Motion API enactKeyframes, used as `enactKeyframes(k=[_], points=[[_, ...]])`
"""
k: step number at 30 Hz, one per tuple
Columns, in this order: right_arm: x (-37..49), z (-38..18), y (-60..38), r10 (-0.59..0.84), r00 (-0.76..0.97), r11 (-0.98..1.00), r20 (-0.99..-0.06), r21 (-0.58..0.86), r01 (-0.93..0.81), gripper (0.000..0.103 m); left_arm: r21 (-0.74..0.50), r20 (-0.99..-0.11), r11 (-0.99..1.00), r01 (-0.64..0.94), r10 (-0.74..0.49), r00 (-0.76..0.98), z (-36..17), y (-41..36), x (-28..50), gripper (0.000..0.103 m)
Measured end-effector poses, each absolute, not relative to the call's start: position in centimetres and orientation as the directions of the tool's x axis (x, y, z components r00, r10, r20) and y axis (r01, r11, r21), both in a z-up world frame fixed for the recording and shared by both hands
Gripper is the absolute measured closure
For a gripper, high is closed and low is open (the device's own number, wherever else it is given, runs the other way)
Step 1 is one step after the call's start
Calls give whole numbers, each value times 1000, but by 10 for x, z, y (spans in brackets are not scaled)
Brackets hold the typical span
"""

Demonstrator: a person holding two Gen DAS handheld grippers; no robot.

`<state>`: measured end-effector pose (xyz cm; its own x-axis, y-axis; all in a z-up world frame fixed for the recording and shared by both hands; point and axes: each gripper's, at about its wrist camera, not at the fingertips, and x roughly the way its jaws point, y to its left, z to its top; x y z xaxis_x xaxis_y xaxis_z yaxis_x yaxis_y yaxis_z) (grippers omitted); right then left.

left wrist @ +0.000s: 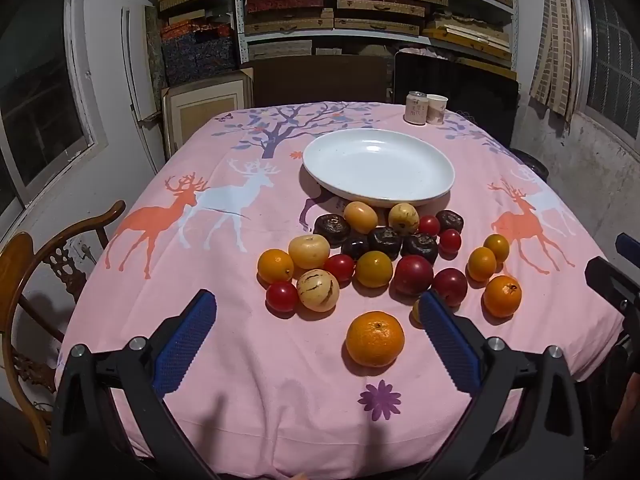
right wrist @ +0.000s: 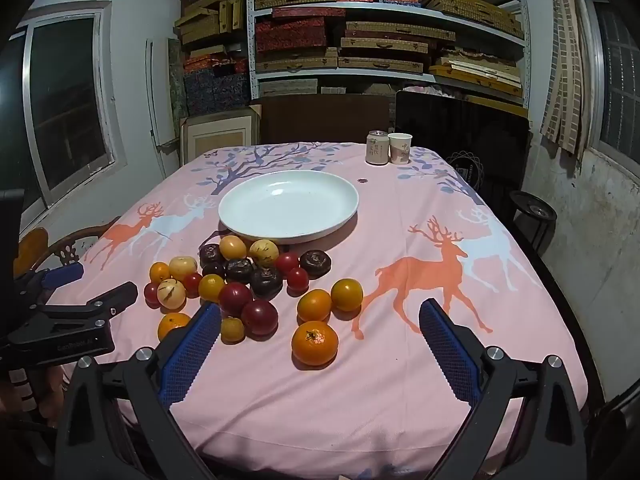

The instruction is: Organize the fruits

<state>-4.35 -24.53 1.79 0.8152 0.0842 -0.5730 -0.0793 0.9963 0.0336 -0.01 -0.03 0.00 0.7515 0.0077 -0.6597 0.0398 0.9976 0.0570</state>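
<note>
Both claws gape wide, empty; big round orange mandarin [left wrist: 375,339] sits nearest on the pink cloth, just ahead-right of the left gripper [left wrist: 316,314], shallow white plate [left wrist: 440,168] beyond; right gripper [right wrist: 320,324] hovers further right

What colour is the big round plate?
White: the big round plate is plain and empty, seen best in the right wrist view.

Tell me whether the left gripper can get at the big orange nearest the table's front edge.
Probably yes. The left gripper stands open and empty, and the big orange lies alone on bare cloth just ahead, with only a small yellow fruit near the right finger.
</note>
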Motion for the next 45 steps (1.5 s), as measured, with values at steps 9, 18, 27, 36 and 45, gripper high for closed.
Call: enactKeyframes(k=[9, 18, 27, 36, 45], points=[[-44, 18, -246, 90, 810, 996, -580, 45, -79, 4, 55, -655, 998, 38, 7, 755, -2, 3, -1, 4], [-45, 16, -245, 87, 811, 996, -579, 36, -82, 4, 66, -658, 997, 33, 19, 752, -7, -2, 0, 4], [-42, 9, -246, 86, 808, 996, -583, 47, -73, 4, 65, -662, 997, 33, 19, 749, -8, 0, 0, 4], [-42, 14, -253, 89, 805, 996, -587, 54, -70, 4, 67, -662, 997, 32, 20, 749, -9, -1, 0, 4], [-42, 14, -254, 90, 802, 996, -590, 57, -69, 4, 66, -663, 997, 33, 19, 749, -8, 0, -1, 4]])
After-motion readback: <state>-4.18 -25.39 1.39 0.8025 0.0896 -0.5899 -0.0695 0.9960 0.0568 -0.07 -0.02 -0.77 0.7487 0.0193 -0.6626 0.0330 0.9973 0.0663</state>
